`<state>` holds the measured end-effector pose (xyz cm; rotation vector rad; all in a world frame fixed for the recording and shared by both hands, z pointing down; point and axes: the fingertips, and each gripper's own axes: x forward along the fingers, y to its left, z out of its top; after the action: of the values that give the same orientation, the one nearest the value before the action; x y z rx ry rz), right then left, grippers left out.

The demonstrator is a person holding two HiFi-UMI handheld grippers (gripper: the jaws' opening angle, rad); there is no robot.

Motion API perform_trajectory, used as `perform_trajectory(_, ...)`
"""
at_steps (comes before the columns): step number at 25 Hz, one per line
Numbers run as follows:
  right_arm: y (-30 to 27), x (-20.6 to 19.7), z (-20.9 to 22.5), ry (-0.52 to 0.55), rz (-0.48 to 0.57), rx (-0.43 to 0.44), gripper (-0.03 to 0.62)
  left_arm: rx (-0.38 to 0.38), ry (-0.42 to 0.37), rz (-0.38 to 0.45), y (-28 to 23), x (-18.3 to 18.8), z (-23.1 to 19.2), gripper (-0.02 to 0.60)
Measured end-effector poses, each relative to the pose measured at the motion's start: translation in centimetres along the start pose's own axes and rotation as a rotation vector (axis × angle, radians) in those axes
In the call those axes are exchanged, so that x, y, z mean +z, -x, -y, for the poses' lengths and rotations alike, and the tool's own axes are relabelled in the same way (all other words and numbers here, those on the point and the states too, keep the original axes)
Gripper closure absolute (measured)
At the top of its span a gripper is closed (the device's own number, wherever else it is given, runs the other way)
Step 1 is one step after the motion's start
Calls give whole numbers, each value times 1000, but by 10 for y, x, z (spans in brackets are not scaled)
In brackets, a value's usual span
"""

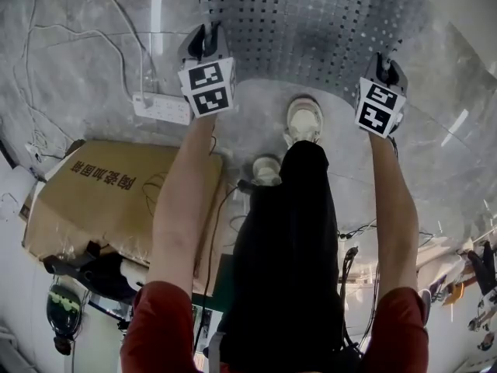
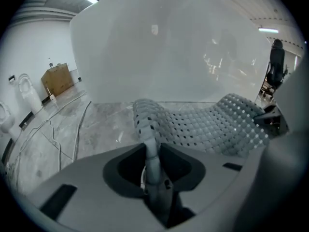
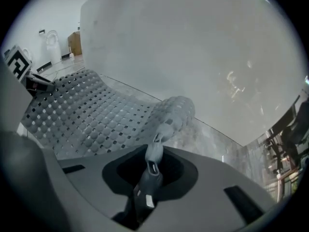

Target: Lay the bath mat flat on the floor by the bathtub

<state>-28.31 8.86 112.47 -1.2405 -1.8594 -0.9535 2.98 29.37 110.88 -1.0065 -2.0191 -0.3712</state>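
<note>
Grey perforated rubber bath mat (image 1: 311, 22) sagged onto grey marble floor (image 1: 93, 61) beside white bathtub (image 2: 169, 47), long axis left-right along tub wall. Near corners pinched by left gripper (image 1: 206, 37) and right gripper (image 1: 386, 67), jaws nearly together.

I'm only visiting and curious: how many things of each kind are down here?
Tools: 2, left tool, right tool
Bath mat: 1
Bathtub: 1
Cardboard box: 1
Power strip: 1
Shoes: 2, front shoe, rear shoe
Total: 8
</note>
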Motion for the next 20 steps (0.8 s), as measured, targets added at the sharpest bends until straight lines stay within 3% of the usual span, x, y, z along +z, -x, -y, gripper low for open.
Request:
perform_trajectory(6,-17,-18,5,17,-44,-21,520,1,-81,-60,-20,-22,-12,471)
perform_trajectory(12,-40,-49,16,42,-148,-50,473,6,-87,-139,-39,-46,-23,446)
perform_trajectory(16,-50,-57,20,-8,-187,-19,449,16,-110,-149,-47,-60,-28,421)
perform_trajectory(20,-66,-67,26,-77,-245,10,421,13,-82,-150,-52,-61,-31,387)
